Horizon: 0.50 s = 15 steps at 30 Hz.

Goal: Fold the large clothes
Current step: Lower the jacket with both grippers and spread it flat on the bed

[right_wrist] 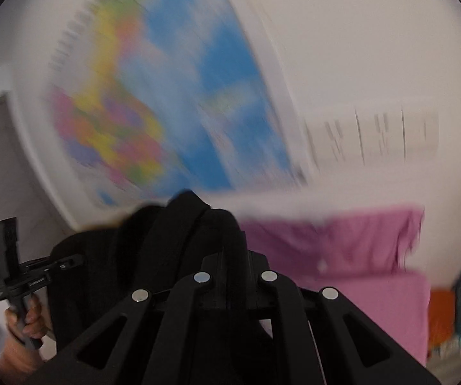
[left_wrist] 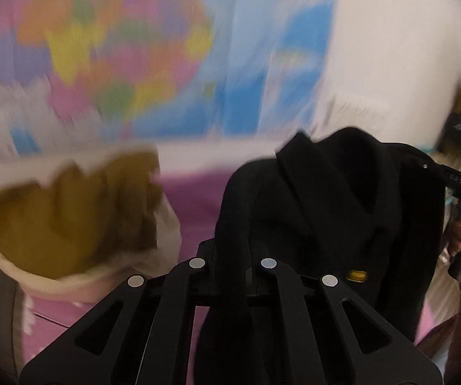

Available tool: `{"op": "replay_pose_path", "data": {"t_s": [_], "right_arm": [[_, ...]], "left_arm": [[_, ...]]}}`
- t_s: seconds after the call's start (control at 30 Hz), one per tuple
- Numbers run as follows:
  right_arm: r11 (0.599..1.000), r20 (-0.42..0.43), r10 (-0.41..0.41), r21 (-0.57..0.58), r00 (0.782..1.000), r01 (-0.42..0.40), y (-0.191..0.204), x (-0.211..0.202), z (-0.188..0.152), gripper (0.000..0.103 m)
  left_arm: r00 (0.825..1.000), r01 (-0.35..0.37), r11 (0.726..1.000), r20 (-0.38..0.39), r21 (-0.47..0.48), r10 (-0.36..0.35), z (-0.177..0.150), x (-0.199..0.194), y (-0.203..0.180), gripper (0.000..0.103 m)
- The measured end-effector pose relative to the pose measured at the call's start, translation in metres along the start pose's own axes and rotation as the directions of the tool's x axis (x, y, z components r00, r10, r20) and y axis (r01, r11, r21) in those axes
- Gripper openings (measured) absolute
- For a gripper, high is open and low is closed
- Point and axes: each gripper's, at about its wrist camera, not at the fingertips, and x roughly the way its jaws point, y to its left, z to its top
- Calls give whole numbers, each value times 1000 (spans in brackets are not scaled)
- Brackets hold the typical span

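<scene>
I had the black garment (left_wrist: 326, 211) lifted in the air between the two tools, above the pink bedding (right_wrist: 359, 256) and in front of the blurred wall map (left_wrist: 118, 48). My left gripper (left_wrist: 233, 256) was pinched onto a fold of it, and my right gripper (right_wrist: 235, 256) clamped another bunched fold.

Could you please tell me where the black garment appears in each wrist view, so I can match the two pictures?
Left wrist view: the black garment fills the lower centre and right, bunched at the left gripper.
Right wrist view: it sits lower centre and left, draped over the right gripper.
Shared landmark: the colourful wall map, upper left in the left wrist view, left of centre in the right.
</scene>
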Motion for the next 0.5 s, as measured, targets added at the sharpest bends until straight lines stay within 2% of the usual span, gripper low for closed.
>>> {"op": "replay_pose_path", "data": {"t_s": [0.03, 0.1, 0.2, 0.33, 0.43, 0.5], "right_arm": [[1000, -59, -8, 17, 998, 9, -10, 28, -8, 3], [998, -111, -54, 25, 992, 57, -22, 60, -23, 3], [997, -124, -56, 54, 991, 63, -34, 86, -21, 3], [996, -120, -64, 61, 991, 72, -45, 90, -5, 3], [995, -87, -51, 86, 995, 58, -57, 83, 11, 3], [992, -71, -69, 98, 995, 76, -65, 85, 19, 3]], "left_arm": [[999, -3, 1000, -45, -27, 1, -3, 30, 7, 5], [991, 24, 998, -129, -64, -32, -9, 75, 17, 5], [986, -31, 996, -166, -86, 16, -15, 122, 32, 5], [985, -6, 990, -169, -138, -18, -11, 142, 49, 5], [990, 12, 990, -141, -139, -31, 2, 141, 52, 5], [993, 25, 990, -111, -136, -41, 14, 138, 51, 5]]}}
